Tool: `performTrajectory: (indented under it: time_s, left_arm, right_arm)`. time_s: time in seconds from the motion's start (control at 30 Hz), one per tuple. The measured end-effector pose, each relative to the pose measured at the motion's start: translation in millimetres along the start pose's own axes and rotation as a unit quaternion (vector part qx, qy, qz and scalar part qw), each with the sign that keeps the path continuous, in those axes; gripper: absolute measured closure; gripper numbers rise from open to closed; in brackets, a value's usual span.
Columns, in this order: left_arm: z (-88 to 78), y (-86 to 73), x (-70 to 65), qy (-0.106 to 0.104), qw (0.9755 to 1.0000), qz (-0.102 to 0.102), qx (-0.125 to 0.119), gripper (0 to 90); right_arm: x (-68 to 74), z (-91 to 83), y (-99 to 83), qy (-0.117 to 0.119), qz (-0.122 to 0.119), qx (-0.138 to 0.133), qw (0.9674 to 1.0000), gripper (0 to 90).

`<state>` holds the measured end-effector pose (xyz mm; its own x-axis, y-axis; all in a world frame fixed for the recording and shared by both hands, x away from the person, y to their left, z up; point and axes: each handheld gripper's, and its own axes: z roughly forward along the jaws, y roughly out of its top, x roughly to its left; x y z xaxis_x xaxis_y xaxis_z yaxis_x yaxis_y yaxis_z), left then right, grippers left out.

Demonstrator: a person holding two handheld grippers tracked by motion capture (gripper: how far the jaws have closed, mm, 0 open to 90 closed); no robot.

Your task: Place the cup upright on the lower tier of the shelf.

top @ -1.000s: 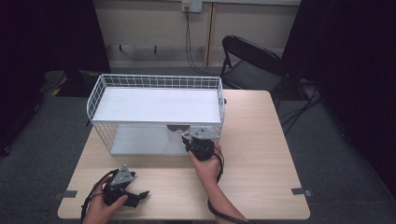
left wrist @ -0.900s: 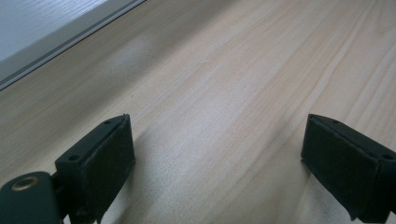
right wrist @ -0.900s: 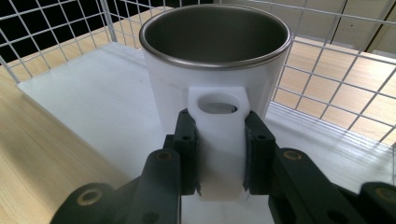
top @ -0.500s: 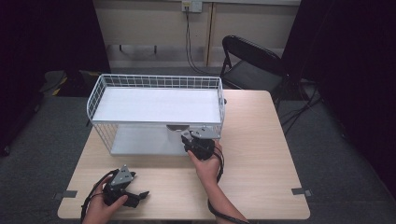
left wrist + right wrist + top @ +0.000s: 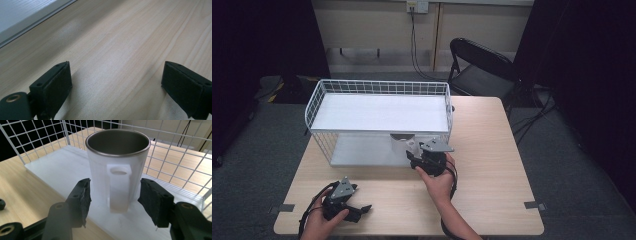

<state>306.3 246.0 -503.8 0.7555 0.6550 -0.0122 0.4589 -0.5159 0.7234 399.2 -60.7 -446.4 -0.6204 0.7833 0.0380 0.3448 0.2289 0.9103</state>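
Note:
A white mug (image 5: 115, 162) with a dark metal inside stands upright on the lower shelf (image 5: 62, 170) of a white wire rack (image 5: 377, 112). From above, the mug (image 5: 401, 142) shows at the shelf's front edge. My right gripper (image 5: 113, 195) points at it, and its jaws have just been opening. The mug's handle (image 5: 119, 187) stands between the pads with a gap on each side. From above, the right gripper (image 5: 413, 158) sits at the rack's front. My left gripper (image 5: 116, 82) is open over bare wood, resting near the table's front left (image 5: 359, 210).
The wooden table (image 5: 492, 150) has free surface to the right of the rack and along the front. Wire mesh walls (image 5: 175, 157) close in the shelf behind and beside the mug. A black folding chair (image 5: 482, 65) stands beyond the table.
The right gripper has shifted slightly to the right at the rack's front. The left hand and its gripper lie as before.

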Motion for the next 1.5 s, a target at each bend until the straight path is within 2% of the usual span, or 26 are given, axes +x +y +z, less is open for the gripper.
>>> performTrajectory:
  time_s: [0.17,0.27,0.37,0.4,0.43,0.57,0.67,0.77,0.93,1.13,1.17,1.27,1.5]
  left_arm:
    - [0.0,0.0,0.0,0.0,1.0,0.0,0.0,8.8]
    - [0.0,0.0,0.0,0.0,1.0,0.0,0.0,8.8]
    - [0.0,0.0,0.0,0.0,1.0,0.0,0.0,8.8]
    - [0.0,0.0,0.0,0.0,1.0,0.0,0.0,8.8]
    - [0.0,0.0,0.0,0.0,1.0,0.0,0.0,8.8]
    - [-0.3,-0.2,-0.2,0.0,1.0,0.001,0.001,8.8]
    - [-0.4,-0.3,-0.3,0.0,1.0,0.001,0.001,8.8]
    - [-0.4,-0.3,-0.3,0.0,1.0,0.001,0.001,8.8]
    - [-0.4,-0.3,-0.3,0.0,1.0,0.001,0.001,8.8]
    - [-0.4,-0.3,-0.3,0.0,1.0,0.001,0.001,8.8]
    - [-0.4,-0.3,-0.4,0.0,1.0,0.001,0.001,8.8]
    - [-0.4,-0.3,-0.3,0.0,1.0,0.001,0.001,8.8]
    - [-0.4,-0.2,-0.3,0.0,1.0,0.001,0.001,8.7]
  right_arm:
    - [0.7,-6.4,0.3,0.009,-0.001,0.005,0.9999,39.0]
    - [1.2,-10.8,1.0,0.032,0.003,0.016,0.9994,34.5]
    - [0.6,-13.0,1.8,0.042,0.004,0.021,0.9989,31.7]
    - [0.6,-15.6,2.1,0.053,0.001,0.024,0.9983,29.0]
    - [0.6,-15.6,2.1,0.053,0.001,0.024,0.9983,29.0]
    - [1.2,-22.8,1.4,0.079,-0.013,0.03,0.9964,23.7]
    - [1.3,-26.8,0.9,0.087,-0.017,0.032,0.9956,21.6]
    - [-0.2,-33.6,-1.6,0.107,-0.025,0.043,0.993,18.8]
    - [-4.8,-42.5,-6.3,0.114,-0.042,0.042,0.9917,17.1]
    - [-10.7,-51.6,-9.6,0.122,-0.045,0.042,0.9906,16.9]
    - [-12.9,-55.8,-11.6,0.131,-0.049,0.04,0.9894,16.8]
    - [-14.3,-60.7,-15.7,0.138,-0.06,0.046,0.9875,16.4]
    - [-20.7,-73.8,-23.8,0.148,-0.067,0.047,0.9856,16.4]
